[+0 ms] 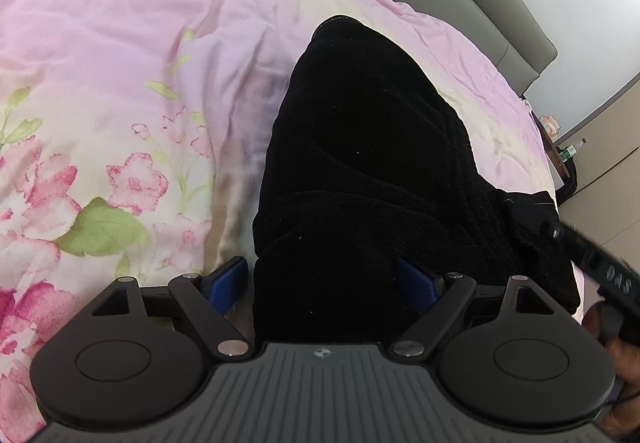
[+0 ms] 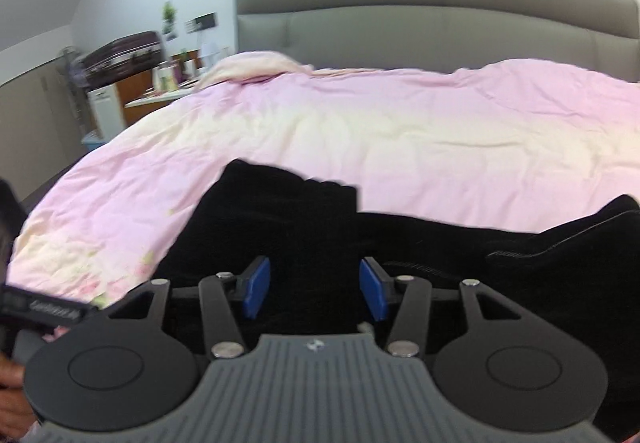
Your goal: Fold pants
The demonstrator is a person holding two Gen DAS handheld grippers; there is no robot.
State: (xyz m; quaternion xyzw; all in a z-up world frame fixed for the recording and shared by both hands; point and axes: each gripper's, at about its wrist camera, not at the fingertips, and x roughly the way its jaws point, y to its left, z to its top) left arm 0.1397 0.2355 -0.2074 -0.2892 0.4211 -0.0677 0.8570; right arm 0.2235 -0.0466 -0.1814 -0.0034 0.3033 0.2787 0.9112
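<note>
My left claw (image 1: 324, 283) pinched black pants (image 1: 368, 147) bunched on the bed (image 1: 120, 43); only the right view showed my right claw (image 2: 314, 287) spread.

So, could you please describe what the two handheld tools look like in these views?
Both match: the left tool and right tool each have blue pads on black linkage arms with silver pivot pins, two round black housings, and a grey ribbed centre plate bearing a small emblem. White lettering marks the side of the right tool's black body, seen from the left wrist.
</note>
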